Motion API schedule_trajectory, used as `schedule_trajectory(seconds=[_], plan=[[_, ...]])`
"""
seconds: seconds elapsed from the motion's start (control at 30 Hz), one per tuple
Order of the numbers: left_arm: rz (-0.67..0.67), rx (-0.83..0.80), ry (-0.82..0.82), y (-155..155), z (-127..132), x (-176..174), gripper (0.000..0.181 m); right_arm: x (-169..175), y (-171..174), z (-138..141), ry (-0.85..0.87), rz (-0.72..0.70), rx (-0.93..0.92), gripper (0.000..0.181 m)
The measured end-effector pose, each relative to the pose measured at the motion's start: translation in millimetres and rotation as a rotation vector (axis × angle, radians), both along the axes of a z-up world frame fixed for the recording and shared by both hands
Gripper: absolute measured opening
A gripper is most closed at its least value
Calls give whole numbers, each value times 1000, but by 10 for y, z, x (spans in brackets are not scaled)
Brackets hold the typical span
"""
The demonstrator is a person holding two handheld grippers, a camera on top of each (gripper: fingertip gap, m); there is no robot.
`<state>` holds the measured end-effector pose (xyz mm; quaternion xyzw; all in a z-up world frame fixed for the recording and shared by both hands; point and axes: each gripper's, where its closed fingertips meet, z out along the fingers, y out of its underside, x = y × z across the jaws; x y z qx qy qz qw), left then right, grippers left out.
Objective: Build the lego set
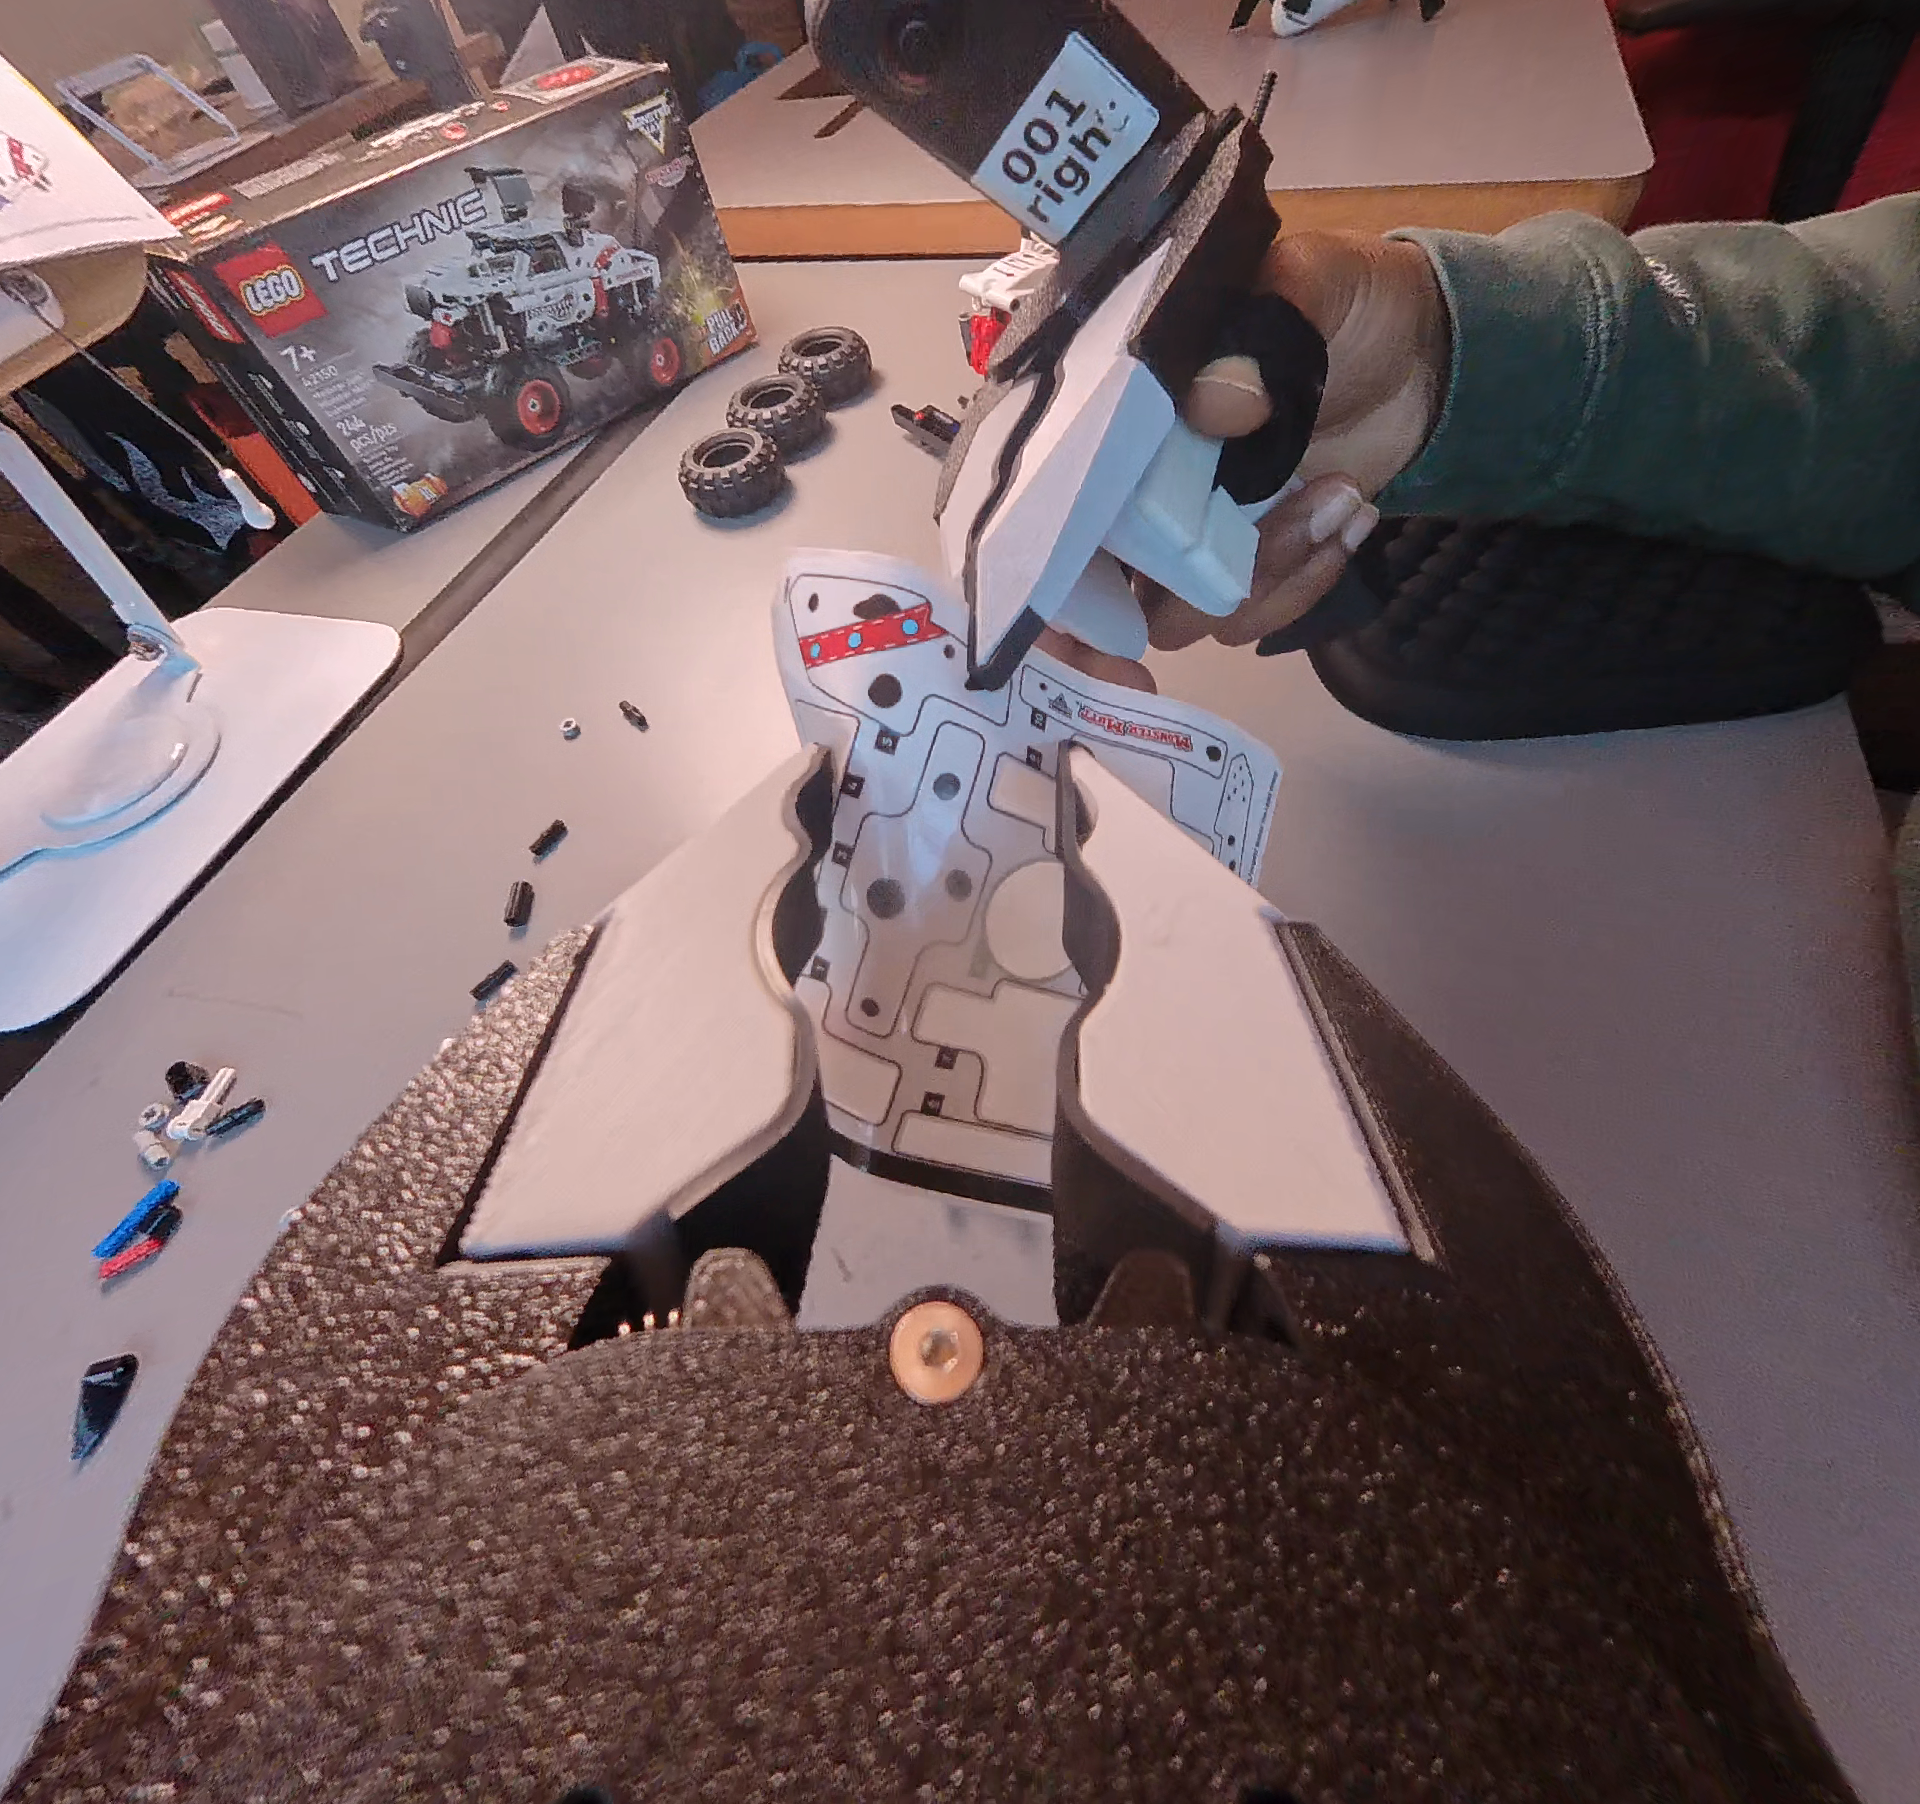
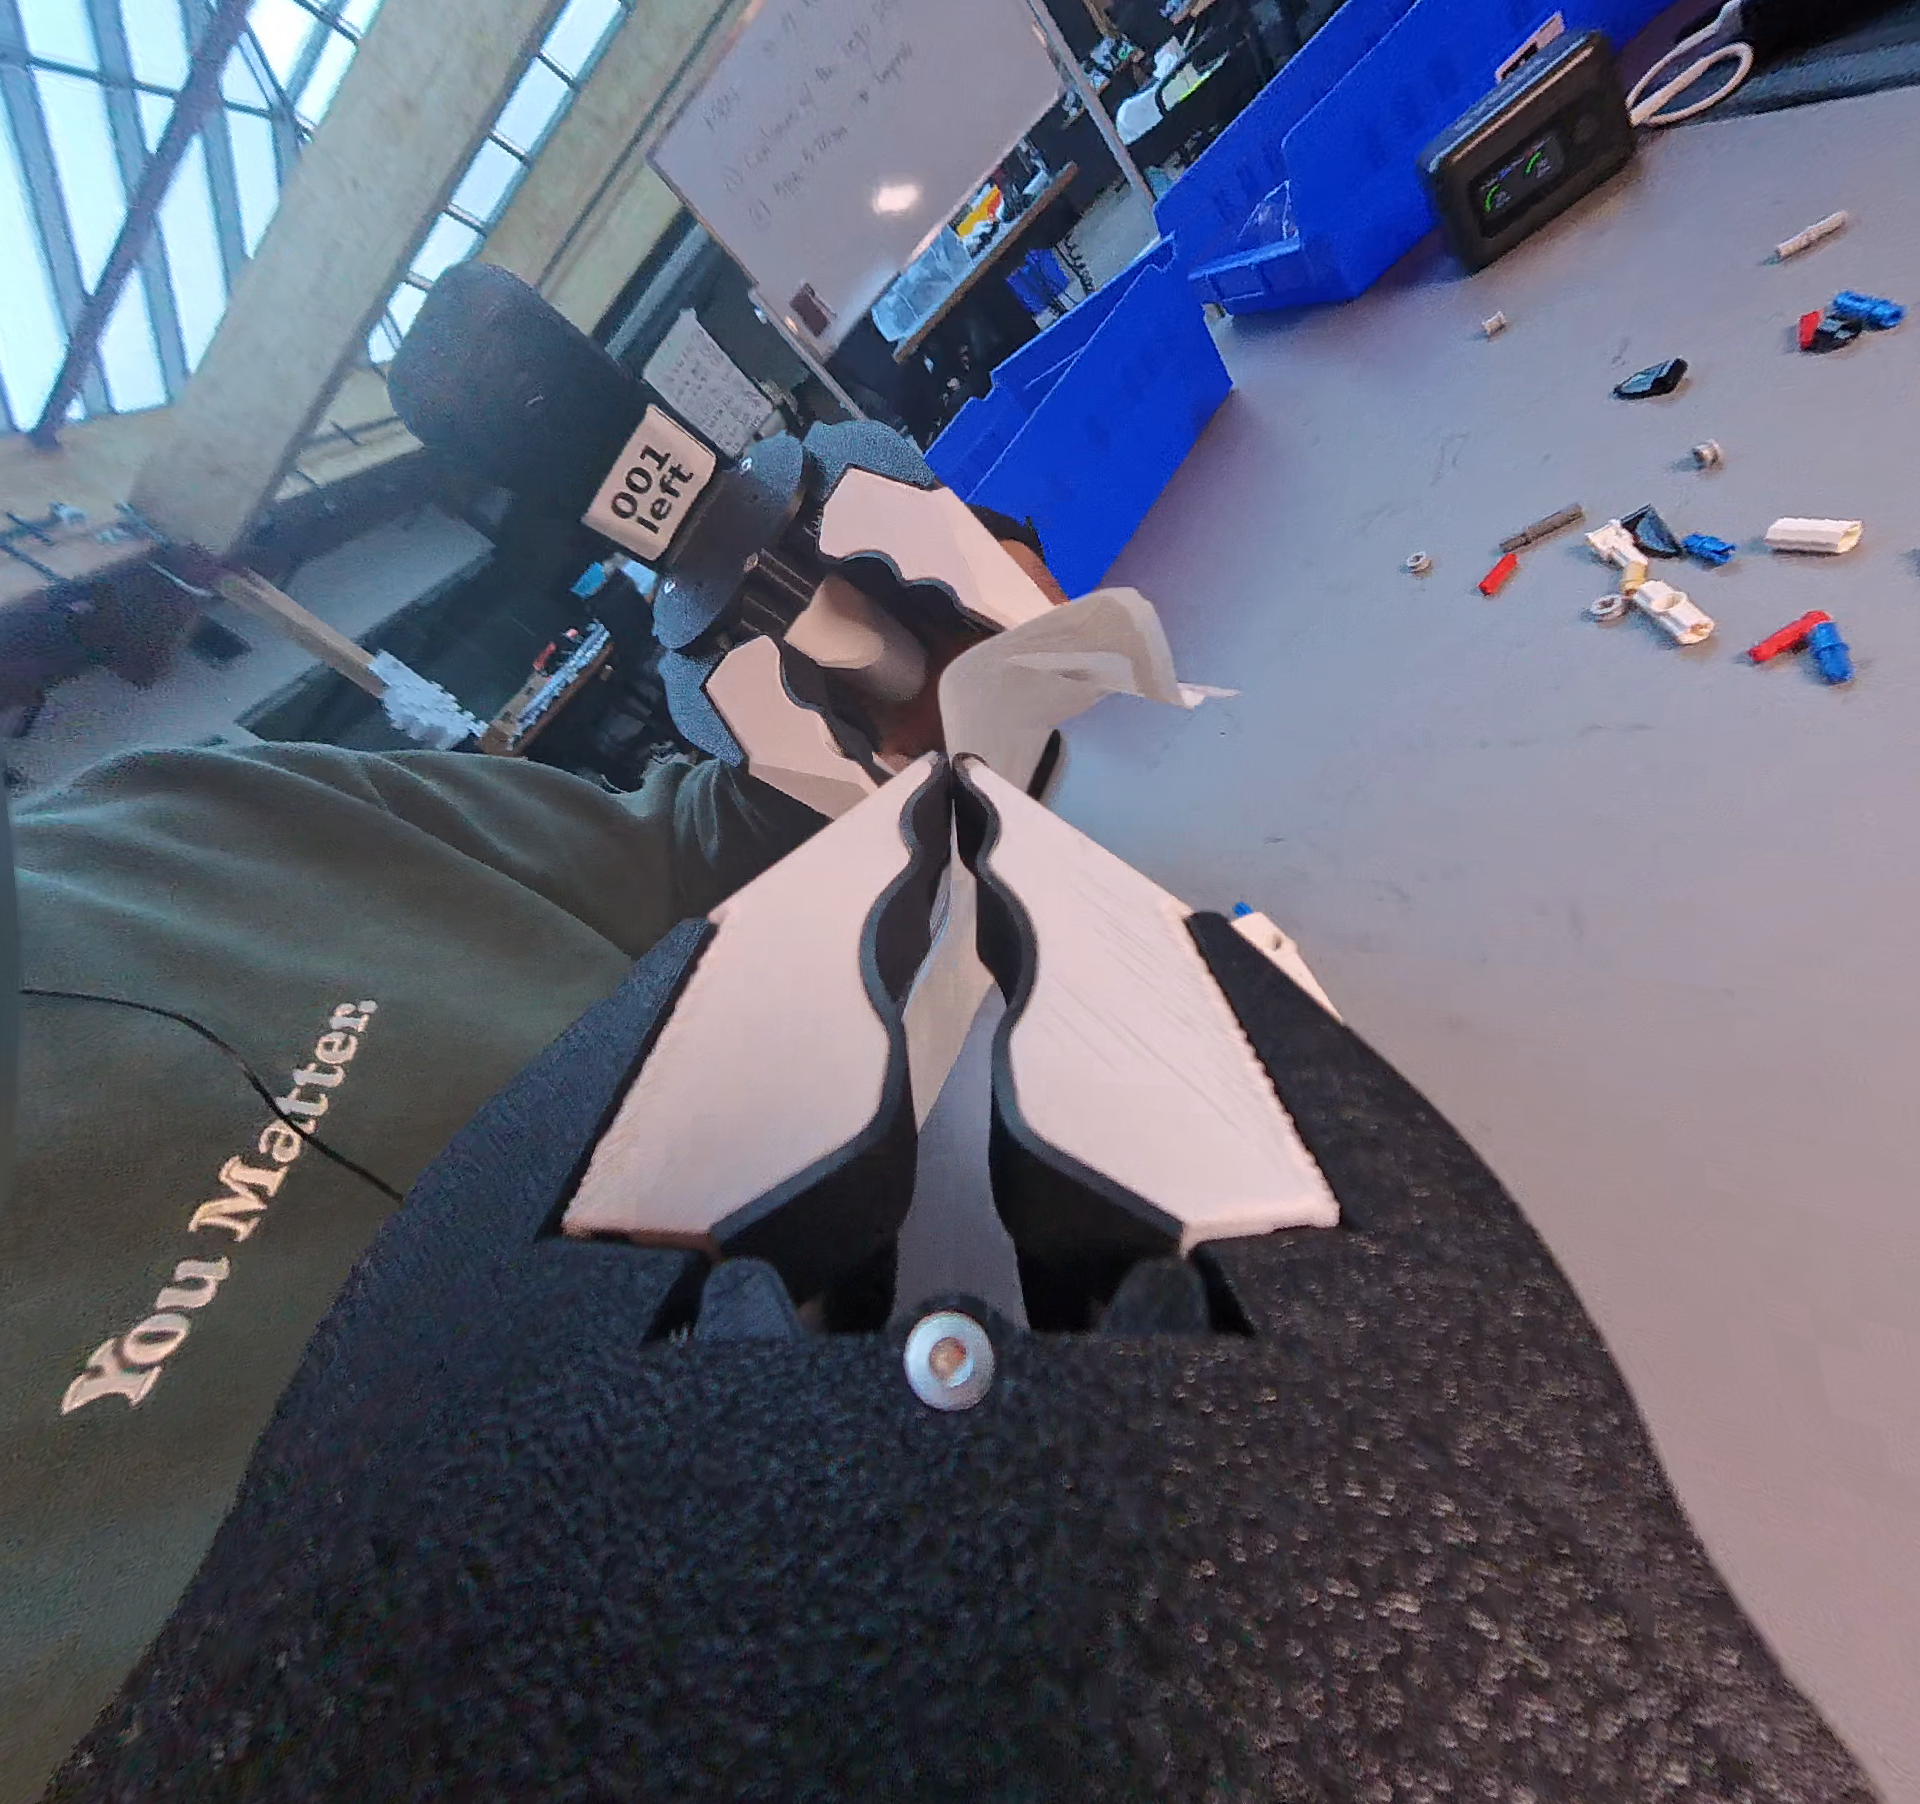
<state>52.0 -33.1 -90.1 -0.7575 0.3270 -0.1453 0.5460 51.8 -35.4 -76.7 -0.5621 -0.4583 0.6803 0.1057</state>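
Note:
A white sticker sheet (image 1: 935,861) with black outlines and a red strip is held up above the grey table (image 1: 1507,975). My right gripper (image 1: 987,679) comes in from the upper right and is shut on the sheet's upper part. In the right wrist view its jaws (image 2: 951,767) are closed on the sheet (image 2: 1070,653), which curls beyond them. My left gripper (image 1: 945,767) is open, its fingers to either side of the sheet's lower half. It also shows in the right wrist view (image 2: 951,705), open at the sheet.
The set's box (image 1: 457,300) stands at the back left with three black tyres (image 1: 774,414) beside it. A partly built white and red model (image 1: 997,300) sits behind the right gripper. Small loose pieces (image 1: 177,1120) lie at left. Blue bins (image 2: 1351,196) and a black device (image 2: 1517,154) stand farther off. Only a small space, under 4 cm, lies between the two pairs of fingers.

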Motion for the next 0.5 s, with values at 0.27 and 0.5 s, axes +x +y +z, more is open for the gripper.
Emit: schedule_trajectory(seconds=[0.27, 0.5], plan=[[-37, -21, -6, -47, -46, -3, 22, -43, -87, 10, 14, 44, -182, 0], [-121, -193, -211, -141, -87, 20, 16, -31, -122, -43, 22, 88, -167, 0]])
